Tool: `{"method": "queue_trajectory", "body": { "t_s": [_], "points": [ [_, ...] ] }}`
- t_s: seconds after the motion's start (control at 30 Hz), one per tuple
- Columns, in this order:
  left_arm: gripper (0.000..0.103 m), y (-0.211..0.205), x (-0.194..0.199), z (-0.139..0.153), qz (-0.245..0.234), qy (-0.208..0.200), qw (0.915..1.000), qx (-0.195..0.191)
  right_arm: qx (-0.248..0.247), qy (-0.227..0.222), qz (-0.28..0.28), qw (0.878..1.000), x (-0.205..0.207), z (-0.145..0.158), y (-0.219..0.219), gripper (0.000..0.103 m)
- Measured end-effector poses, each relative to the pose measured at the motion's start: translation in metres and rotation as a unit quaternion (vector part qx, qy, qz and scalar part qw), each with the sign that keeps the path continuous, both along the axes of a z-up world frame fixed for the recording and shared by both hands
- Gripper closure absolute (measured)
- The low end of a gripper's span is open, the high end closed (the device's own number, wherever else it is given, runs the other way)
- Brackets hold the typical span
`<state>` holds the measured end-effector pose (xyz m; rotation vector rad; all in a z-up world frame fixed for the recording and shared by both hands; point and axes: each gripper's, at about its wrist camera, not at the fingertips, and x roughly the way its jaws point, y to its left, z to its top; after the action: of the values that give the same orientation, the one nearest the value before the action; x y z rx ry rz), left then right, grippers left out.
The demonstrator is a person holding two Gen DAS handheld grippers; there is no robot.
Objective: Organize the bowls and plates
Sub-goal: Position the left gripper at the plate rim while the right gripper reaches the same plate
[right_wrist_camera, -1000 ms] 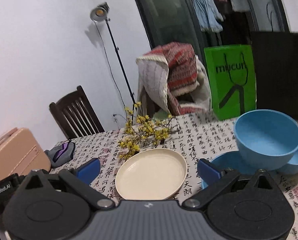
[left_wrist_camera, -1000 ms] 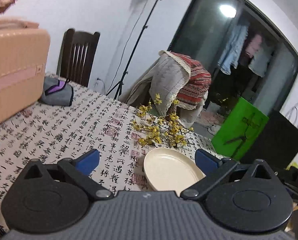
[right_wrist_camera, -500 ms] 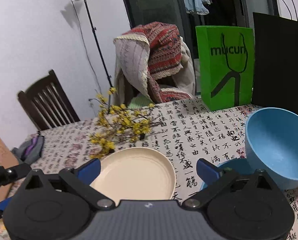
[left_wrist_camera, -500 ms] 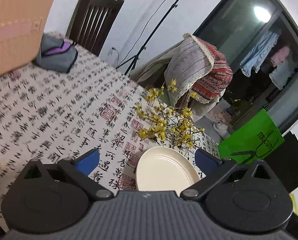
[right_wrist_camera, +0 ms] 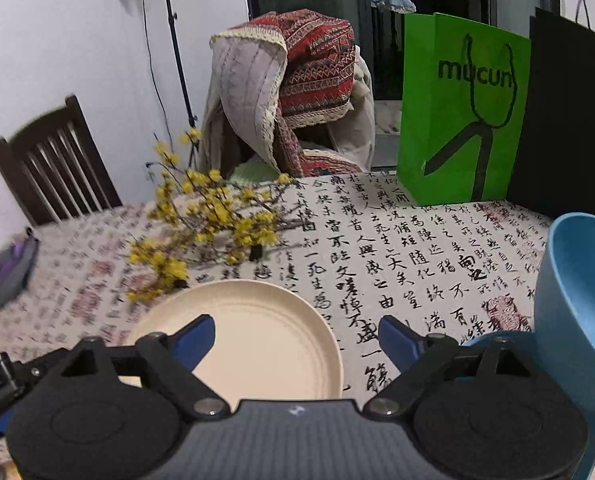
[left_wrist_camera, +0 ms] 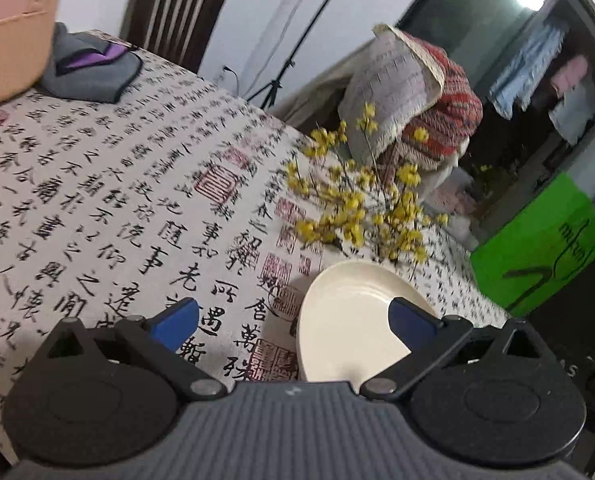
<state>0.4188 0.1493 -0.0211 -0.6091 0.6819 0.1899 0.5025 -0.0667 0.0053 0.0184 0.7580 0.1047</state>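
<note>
Two blue-tipped fingers of the left gripper (left_wrist_camera: 293,320) stand spread wide in the left wrist view, with nothing between them. A cream plate (left_wrist_camera: 349,320) lies flat on the calligraphy-printed tablecloth (left_wrist_camera: 109,184), and the gripper's right finger shows in front of the plate's right part while the left finger sits over bare cloth. Just beyond the plate lies a spray of yellow flowers (left_wrist_camera: 361,208). Farther back on the cloth a grey and purple pouch (left_wrist_camera: 89,68) rests beside a peach suitcase (left_wrist_camera: 13,32), with a dark wooden chair (left_wrist_camera: 177,4) behind the table edge. A green paper bag (left_wrist_camera: 537,248) stands at the right.

From the right wrist view, the right gripper (right_wrist_camera: 297,340) is likewise wide open and grips nothing. Its left finger shows in front of the cream plate (right_wrist_camera: 265,340), its right finger over printed cloth (right_wrist_camera: 397,248). A blue bowl (right_wrist_camera: 577,308) sits at the right edge, tilted, resting on another blue dish (right_wrist_camera: 485,338) of which only a sliver shows. The yellow flowers (right_wrist_camera: 209,224) lie just beyond the plate. The green bag (right_wrist_camera: 461,112) stands at the table's far side, next to a black bag (right_wrist_camera: 569,120), and a patterned blanket (right_wrist_camera: 289,92) is draped over a seat behind the table.
</note>
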Motion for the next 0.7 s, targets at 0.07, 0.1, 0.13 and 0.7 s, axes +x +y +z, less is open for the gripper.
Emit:
{"method": "queue_trajectory", "body": {
  "t_s": [0.07, 0.1, 0.13, 0.7],
  "points": [
    [0.001, 0.000, 0.004, -0.005, -0.005, 0.003, 1.0000, 0.001, -0.029, -0.002, 0.007, 1.000, 0.002, -0.007, 0.007, 0.024],
    [0.001, -0.001, 0.004, -0.006, -0.009, 0.001, 1.0000, 0.001, -0.035, 0.001, 0.009, 0.999, 0.004, -0.010, 0.009, 0.029],
    [0.001, -0.001, 0.004, -0.007, -0.014, -0.002, 0.9999, 0.000, -0.036, 0.005, 0.010, 0.999, 0.005, -0.012, 0.010, 0.032],
    [0.014, -0.022, 0.012, -0.021, -0.046, -0.011, 0.9980, 0.041, -0.063, 0.042, -0.016, 0.997, 0.028, -0.047, 0.012, 0.057]
  ]
}}
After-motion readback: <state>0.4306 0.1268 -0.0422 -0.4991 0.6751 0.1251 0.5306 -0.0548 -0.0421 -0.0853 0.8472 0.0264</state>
